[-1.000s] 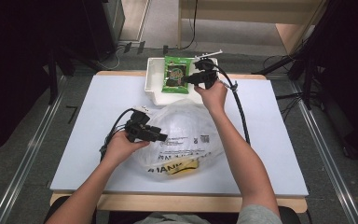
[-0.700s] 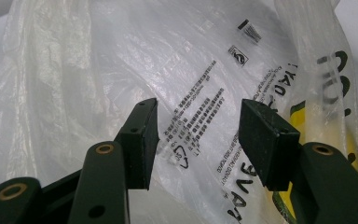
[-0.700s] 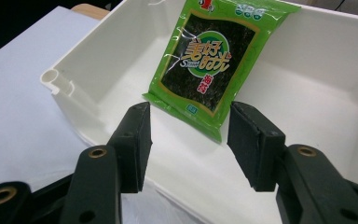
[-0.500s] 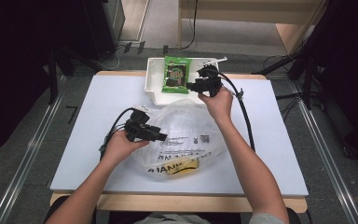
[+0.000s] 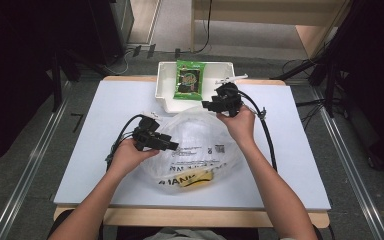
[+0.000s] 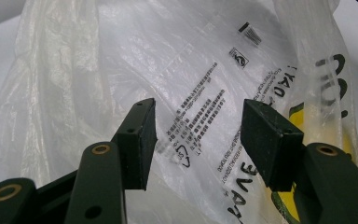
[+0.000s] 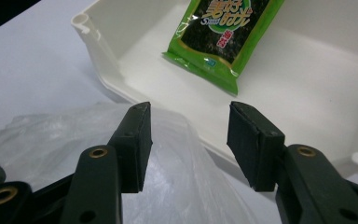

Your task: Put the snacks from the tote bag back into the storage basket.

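table: white top (image 5: 105,115), dark room around it, cables on the floor up top
bag: clear plastic bag (image 5: 200,145) lies mid-frame, rumpled, something yellow inside near its lower edge
tray: white bin (image 5: 166,100) top centre, green snack pack (image 5: 190,79) lying flat in it
left gripper (image 5: 172,146): jaws wide, nothing pinched, poised over the bag's left side; its jaws have just been opening
right gripper (image 5: 209,106): jaws apart, empty, at the bag's top edge just below the bin
step: looks like opening the bag for packing
next: I'd guess each gripper pinches a bag edge and pulls the mouth apart

A white tray (image 5: 166,102) sits at the table's (image 5: 105,130) far edge, holding a green seaweed snack packet (image 5: 189,80).
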### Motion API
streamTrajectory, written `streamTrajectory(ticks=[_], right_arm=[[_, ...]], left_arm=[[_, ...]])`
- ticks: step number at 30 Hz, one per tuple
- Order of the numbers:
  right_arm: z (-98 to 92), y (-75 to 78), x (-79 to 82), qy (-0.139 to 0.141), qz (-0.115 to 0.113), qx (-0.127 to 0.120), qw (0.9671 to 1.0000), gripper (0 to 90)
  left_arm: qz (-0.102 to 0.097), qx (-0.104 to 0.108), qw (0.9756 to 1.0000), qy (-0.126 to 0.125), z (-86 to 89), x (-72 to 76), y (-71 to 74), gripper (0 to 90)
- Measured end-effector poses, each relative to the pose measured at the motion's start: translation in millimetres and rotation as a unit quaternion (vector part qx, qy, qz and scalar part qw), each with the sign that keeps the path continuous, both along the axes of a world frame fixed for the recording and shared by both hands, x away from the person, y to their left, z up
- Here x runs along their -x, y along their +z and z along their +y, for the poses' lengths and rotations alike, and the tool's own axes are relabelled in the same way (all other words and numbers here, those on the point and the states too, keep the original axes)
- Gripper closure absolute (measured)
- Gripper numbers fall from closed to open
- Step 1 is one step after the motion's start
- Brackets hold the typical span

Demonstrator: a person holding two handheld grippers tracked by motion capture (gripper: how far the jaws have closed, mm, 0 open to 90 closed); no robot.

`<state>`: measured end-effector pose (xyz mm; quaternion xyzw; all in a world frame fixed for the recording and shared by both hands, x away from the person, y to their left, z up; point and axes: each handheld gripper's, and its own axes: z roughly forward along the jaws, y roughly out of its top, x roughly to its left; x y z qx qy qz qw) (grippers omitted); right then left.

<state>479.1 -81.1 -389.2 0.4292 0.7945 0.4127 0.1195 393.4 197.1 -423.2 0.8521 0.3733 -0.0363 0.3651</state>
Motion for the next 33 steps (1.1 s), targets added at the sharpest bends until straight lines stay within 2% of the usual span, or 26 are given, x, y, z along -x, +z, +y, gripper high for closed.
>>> streamTrajectory(ticks=[20, 33], right_arm=[[-24.0, -11.5, 49.1, 0.021, 0.004, -0.019, 0.9996, 50.7], [-45.0, -13.7, 74.0, 0.024, -0.003, -0.012, 0.9996, 50.0]], left_arm=[[0.000, 0.001, 1.0000, 0.001, 3.1, -0.3, 1.4, 45.7], [-0.004, 0.003, 1.0000, -0.004, 4.8, 1.6, 3.0, 44.8]])
